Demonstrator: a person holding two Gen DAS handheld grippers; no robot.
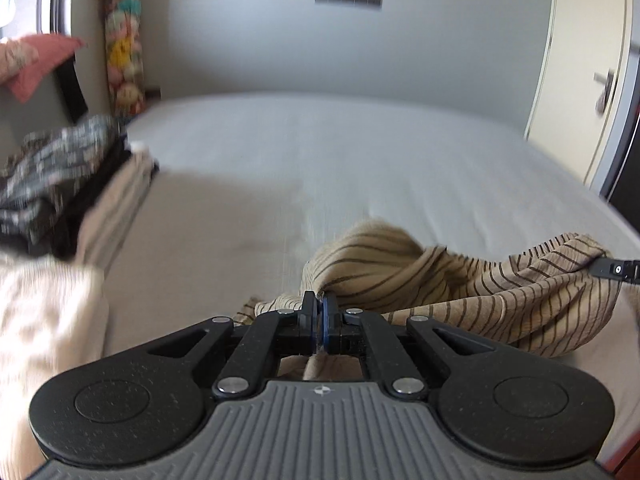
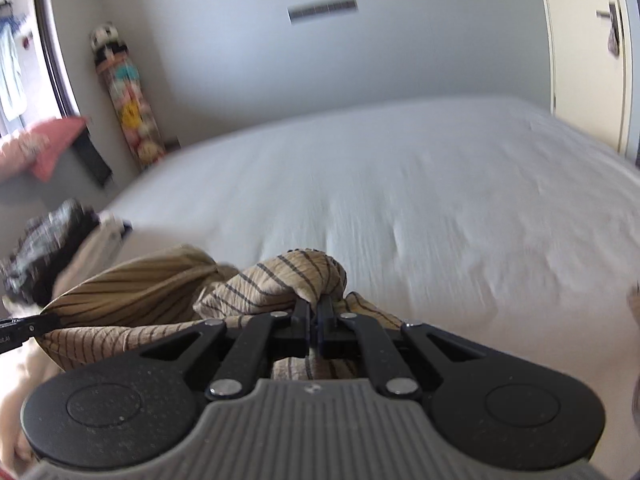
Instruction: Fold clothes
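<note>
Bedroom, seen from two wrist cameras, slightly blurred. Low centre of the left view: left gripper [image 1: 320, 304], jaws pressed together, pinching a bunched edge of a tan striped garment [image 1: 500, 292]. At that view's right edge, the tip of the right gripper [image 1: 614, 269] clamping the same cloth. Low centre of the right view: right gripper [image 2: 314, 306], jaws likewise closed on a fold of the garment [image 2: 132, 300], which sags between both tools above a white bed [image 2: 420, 200]. Left side of both views: a pile of clothes [image 1: 60, 184]. Grey wall [image 1: 320, 48] behind, cream door [image 2: 584, 40] at upper right.
</note>
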